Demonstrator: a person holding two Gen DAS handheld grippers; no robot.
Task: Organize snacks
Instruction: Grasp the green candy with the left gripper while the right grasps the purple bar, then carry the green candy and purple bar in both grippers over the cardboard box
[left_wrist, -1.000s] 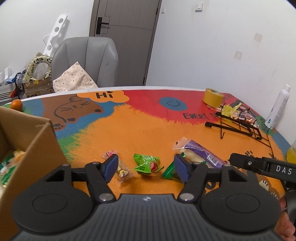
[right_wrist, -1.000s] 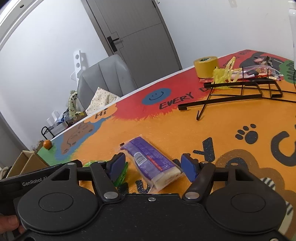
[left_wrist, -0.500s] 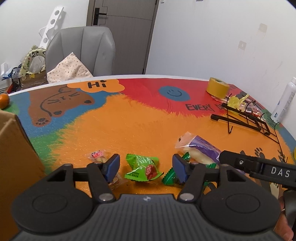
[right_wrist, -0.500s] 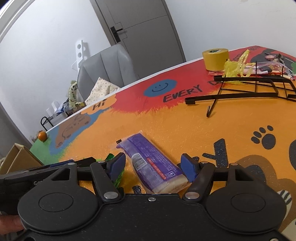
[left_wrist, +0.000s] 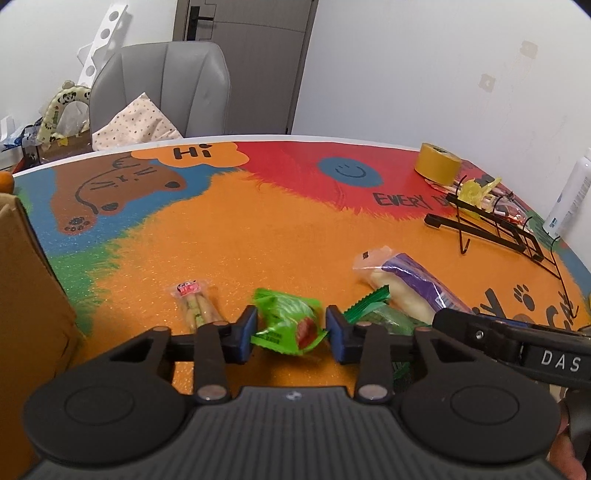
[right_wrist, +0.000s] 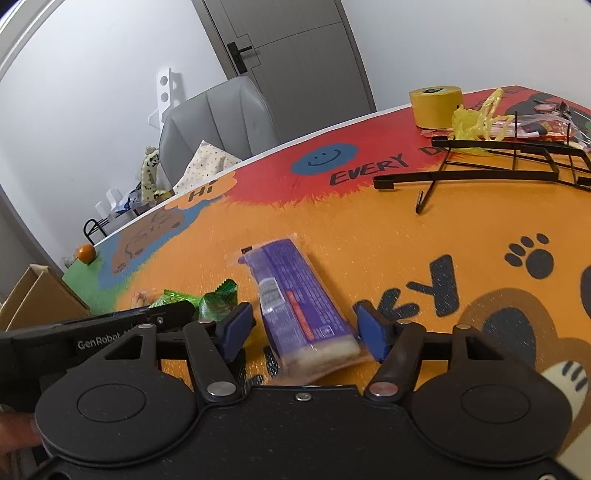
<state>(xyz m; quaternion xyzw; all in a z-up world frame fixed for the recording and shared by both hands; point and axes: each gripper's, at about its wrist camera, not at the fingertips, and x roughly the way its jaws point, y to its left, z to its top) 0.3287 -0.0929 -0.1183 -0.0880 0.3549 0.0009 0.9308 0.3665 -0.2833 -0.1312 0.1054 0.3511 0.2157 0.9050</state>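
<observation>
My left gripper (left_wrist: 290, 334) is open, its blue pads on either side of a green snack packet with a red spot (left_wrist: 288, 324) lying on the colourful table mat (left_wrist: 258, 236). A small clear packet with a red label (left_wrist: 195, 302) lies to its left and a dark green packet (left_wrist: 376, 312) to its right. My right gripper (right_wrist: 304, 330) is open around the near end of a long purple-wrapped cake bar (right_wrist: 295, 306), also seen in the left wrist view (left_wrist: 410, 291). The green packets show in the right wrist view (right_wrist: 207, 299).
A cardboard box (left_wrist: 26, 295) stands at the left edge, also visible in the right wrist view (right_wrist: 33, 295). A black wire rack (left_wrist: 509, 236), a yellow tape roll (left_wrist: 437, 168) and a white bottle (left_wrist: 569, 195) stand at the far right. An orange (right_wrist: 86, 253) sits by the far table edge.
My left gripper has moved right, away from the box, and down over the green packet, its jaws narrowing. My right gripper has moved closer over the purple bar.
</observation>
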